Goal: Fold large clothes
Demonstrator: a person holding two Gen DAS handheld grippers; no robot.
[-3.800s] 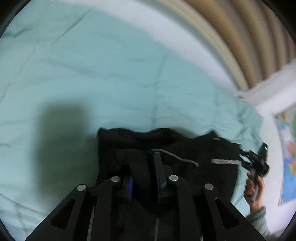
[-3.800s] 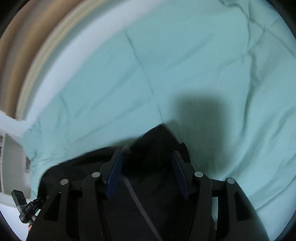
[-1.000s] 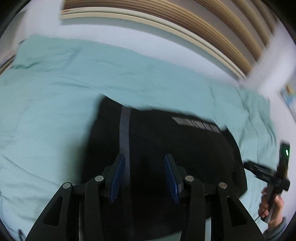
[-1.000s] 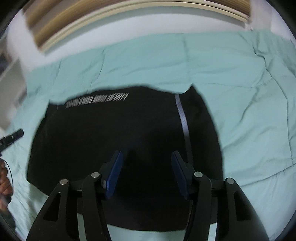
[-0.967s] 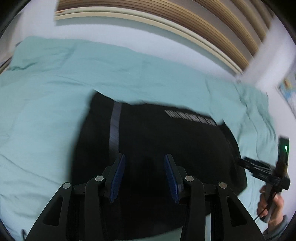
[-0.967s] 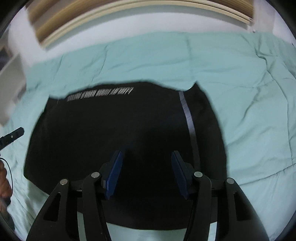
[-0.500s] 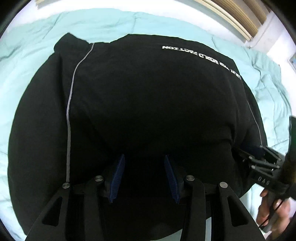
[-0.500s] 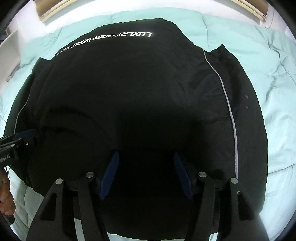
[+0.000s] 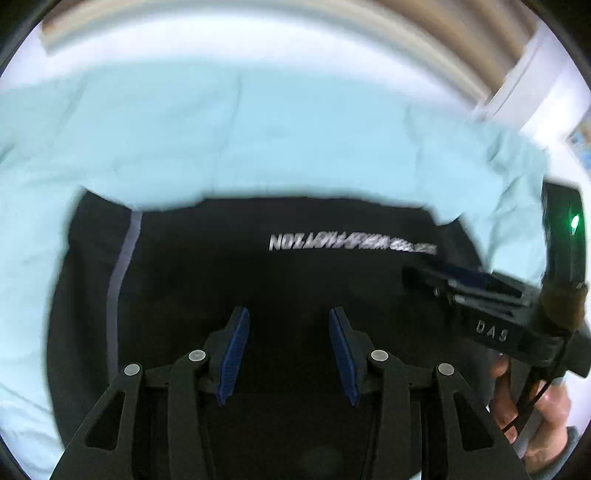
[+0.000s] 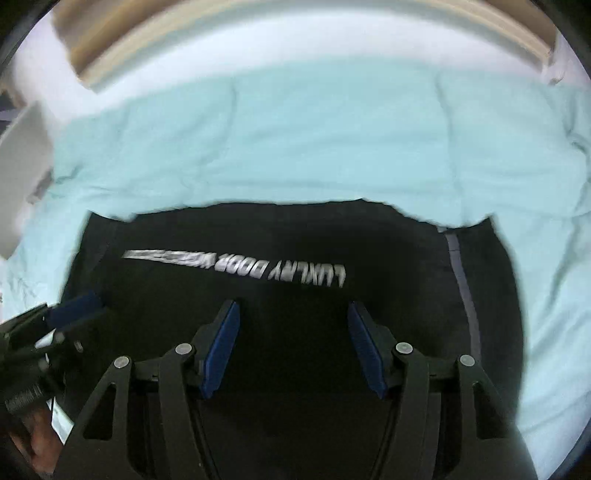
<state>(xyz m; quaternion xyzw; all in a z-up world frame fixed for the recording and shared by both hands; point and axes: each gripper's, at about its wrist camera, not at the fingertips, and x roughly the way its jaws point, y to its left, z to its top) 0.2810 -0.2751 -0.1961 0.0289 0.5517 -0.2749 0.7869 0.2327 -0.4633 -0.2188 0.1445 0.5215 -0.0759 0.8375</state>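
Observation:
A black garment point(image 9: 221, 258) with white lettering point(image 9: 351, 243) and a grey stripe point(image 9: 118, 273) lies spread on a mint-green duvet point(image 9: 258, 140). My left gripper point(image 9: 288, 312) hovers over its near part, jaws apart, blue pads pressing on nothing. To the right, a hand point(image 9: 535, 413) holds the right gripper point(image 9: 461, 277) over the garment's right edge. In the right wrist view the same garment point(image 10: 369, 251) fills the lower half, and my right gripper point(image 10: 291, 304) stands open above it. The left gripper point(image 10: 74, 306) shows at the left edge there.
The duvet point(image 10: 295, 140) stretches beyond the garment to a slatted wooden headboard point(image 10: 184, 33) and a white wall. A white piece of furniture point(image 10: 18, 166) stands left of the bed. A coloured poster point(image 9: 583, 136) hangs at the far right.
Half a second ago the garment filled both views; now both have drawn back, and the duvet and headboard show again. The right jaws stand slightly wider than a second ago.

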